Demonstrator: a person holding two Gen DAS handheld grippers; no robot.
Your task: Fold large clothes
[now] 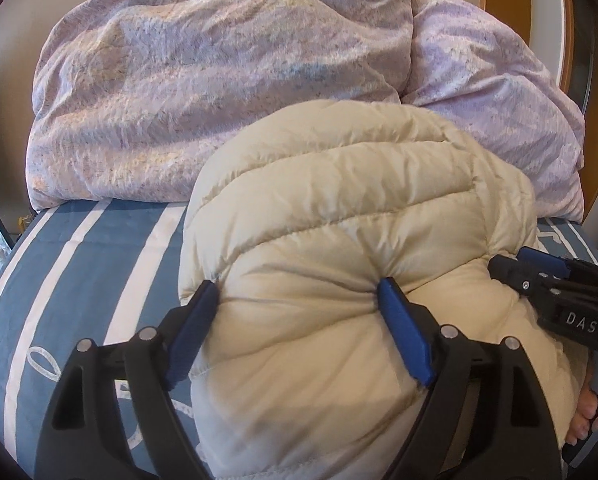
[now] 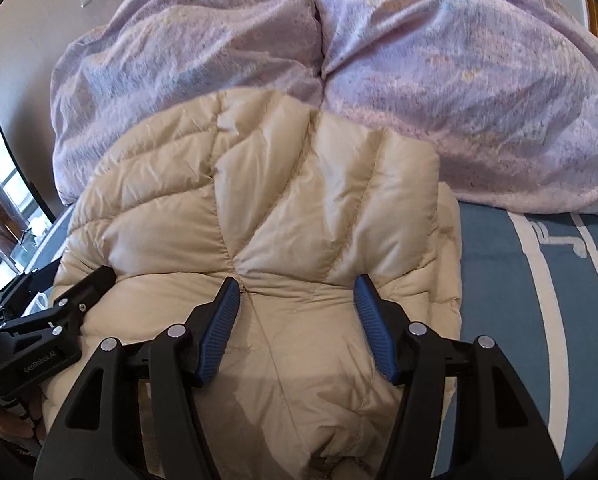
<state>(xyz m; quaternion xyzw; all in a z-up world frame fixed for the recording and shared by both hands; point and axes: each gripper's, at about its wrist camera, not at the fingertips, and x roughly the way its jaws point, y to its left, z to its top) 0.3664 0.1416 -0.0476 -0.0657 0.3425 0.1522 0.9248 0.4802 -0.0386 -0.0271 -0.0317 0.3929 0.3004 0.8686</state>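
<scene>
Cream puffer jacket (image 1: 339,240) lies bundled on the blue striped bedsheet (image 1: 99,264), directly ahead of and under both grippers, its far end butting the lilac duvet (image 1: 203,92). Its long axis runs away from you toward that duvet. Your left gripper (image 1: 299,292) is spread wide, blue pads (image 1: 403,332) pressing into the near edge, fabric bulging between, nothing pinched. Your right gripper (image 2: 295,288) is likewise spread, sitting on the jacket's top panel. Both are equally near, side by side. The shell is slick, quilted and very puffy, so it likely springs back and slides off a shallow grip.
</scene>
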